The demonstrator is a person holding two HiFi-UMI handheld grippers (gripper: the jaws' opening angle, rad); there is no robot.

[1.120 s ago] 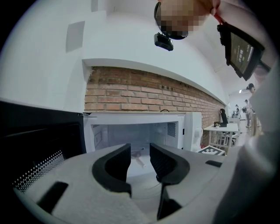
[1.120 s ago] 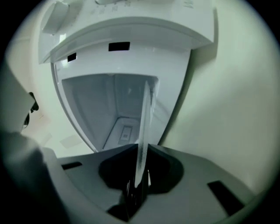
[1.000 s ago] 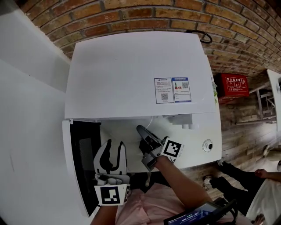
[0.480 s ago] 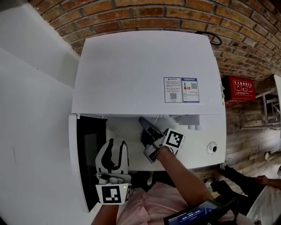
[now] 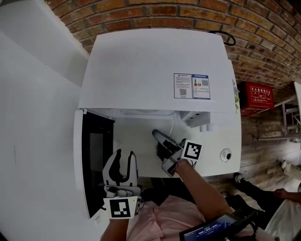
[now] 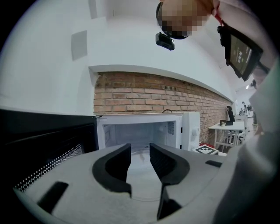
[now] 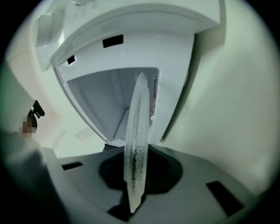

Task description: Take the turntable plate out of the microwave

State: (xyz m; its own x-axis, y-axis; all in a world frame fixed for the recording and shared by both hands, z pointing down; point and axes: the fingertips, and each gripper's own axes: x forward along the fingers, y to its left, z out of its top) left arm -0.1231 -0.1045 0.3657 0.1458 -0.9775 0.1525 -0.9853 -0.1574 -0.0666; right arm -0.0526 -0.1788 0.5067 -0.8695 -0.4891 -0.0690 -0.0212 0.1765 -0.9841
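The white microwave (image 5: 155, 70) stands with its dark-windowed door (image 5: 96, 164) swung out to the left and its cavity (image 6: 140, 129) open. In the right gripper view the clear glass turntable plate (image 7: 136, 127) shows edge-on, and my right gripper (image 7: 138, 154) is shut on its rim. In the head view that gripper (image 5: 157, 135) sits at the cavity mouth, where the glass itself is hard to make out. My left gripper (image 5: 123, 154) hovers beside the door and points into the cavity. It is open (image 6: 140, 151), with nothing between its fingers.
A brick wall (image 5: 188, 14) runs behind the microwave, with a black cable (image 5: 221, 36) at its top right corner. The control dial (image 5: 226, 155) is on the right of the front. A red box (image 5: 254, 94) and a seated person's legs (image 5: 263, 188) are further right.
My right gripper has drawn back a little from the cavity toward me, with the plate in its jaws. The left gripper has shifted slightly and stays open.
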